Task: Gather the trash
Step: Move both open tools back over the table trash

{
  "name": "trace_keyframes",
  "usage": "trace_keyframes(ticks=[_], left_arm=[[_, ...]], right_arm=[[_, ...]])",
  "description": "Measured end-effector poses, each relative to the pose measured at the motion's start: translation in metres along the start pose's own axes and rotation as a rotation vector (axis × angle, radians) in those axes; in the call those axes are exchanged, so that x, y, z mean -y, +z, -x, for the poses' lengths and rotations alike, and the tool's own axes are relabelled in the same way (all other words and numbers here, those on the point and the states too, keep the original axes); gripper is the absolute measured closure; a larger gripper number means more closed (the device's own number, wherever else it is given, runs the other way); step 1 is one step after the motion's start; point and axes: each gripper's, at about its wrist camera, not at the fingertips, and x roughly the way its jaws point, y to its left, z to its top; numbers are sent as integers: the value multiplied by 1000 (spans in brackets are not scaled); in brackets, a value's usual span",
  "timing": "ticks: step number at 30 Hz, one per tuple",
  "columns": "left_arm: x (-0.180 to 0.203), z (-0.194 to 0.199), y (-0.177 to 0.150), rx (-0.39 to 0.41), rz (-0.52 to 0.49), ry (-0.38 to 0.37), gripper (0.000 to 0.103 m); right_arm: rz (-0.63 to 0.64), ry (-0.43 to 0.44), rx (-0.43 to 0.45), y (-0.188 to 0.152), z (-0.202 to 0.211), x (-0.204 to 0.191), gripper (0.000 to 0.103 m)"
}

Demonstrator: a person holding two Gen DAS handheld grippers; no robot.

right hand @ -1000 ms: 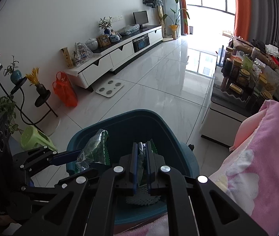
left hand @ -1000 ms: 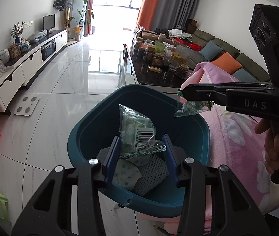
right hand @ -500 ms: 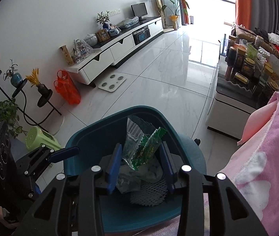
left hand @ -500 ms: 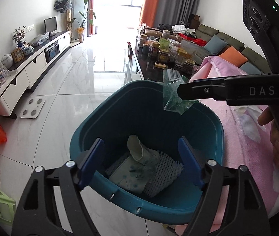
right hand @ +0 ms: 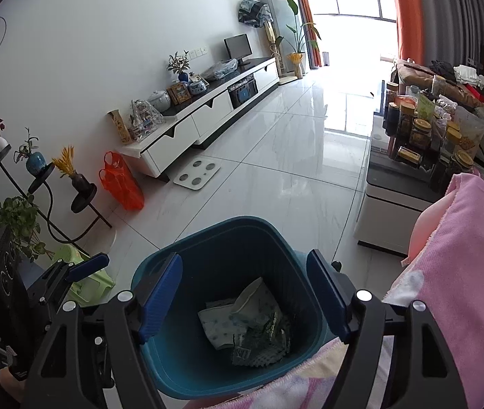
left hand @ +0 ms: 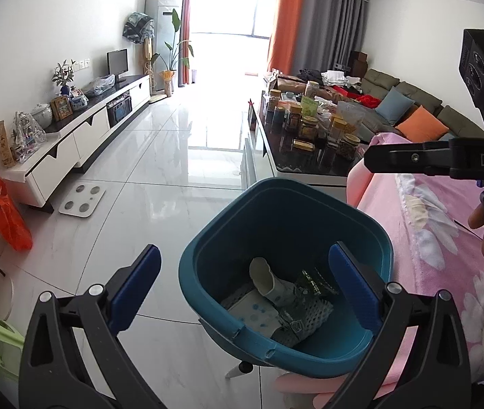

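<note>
1. Both claws hung over the teal bin point(left hand: 207, 272) with jaws opening and nothing between them: left gripper point(left hand: 245, 283), right gripper point(right hand: 245, 306).
2. Trash point(right hand: 252, 320), wrappers and foam netting, sat at the bottom of the bin, beside the pink blanket point(right hand: 473, 255).
3. Looked like the drop-off step was wrapping up.
4. Next move probably calls for swinging away to hunt more litter.

Left tool point(left hand: 242, 286): black plastic frame with triangular cutouts, silver screw heads at the pivots, ribbed blue pads point(left hand: 352, 286) on the fingers. Right tool point(right hand: 243, 301): same black frame, silver screws, blue ribbed pads. From my left camera I see its side: white "DAS" lettering, black camera block with a green LED, pistol-type handle.
</note>
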Motion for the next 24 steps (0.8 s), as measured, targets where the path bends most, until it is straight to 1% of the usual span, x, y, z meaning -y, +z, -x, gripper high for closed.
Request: trace_keyframes(ticks=[4,7,10,14,16,20,24], left_arm=[[-1,20,6,40,15,1,6],[4,41,14,92,14,-11,6],[14,63,21,146,1,-24,6],[34,91,36,208,-19,-50,6],[44,104,38,237,-33,-66,6],[69,123,42,266,-57,-119,6],[97,139,41,289,-72,-175,6]], right_arm=[[4,-16,46,-2,20,2,28],[13,-39,95,-8,41,2,20],[20,-69,147,-15,66,2,17],[19,-117,223,-31,102,5,7],[16,-151,260,-41,120,8,7],[-3,-209,327,-63,157,15,7],[-27,-282,394,-92,193,22,7]])
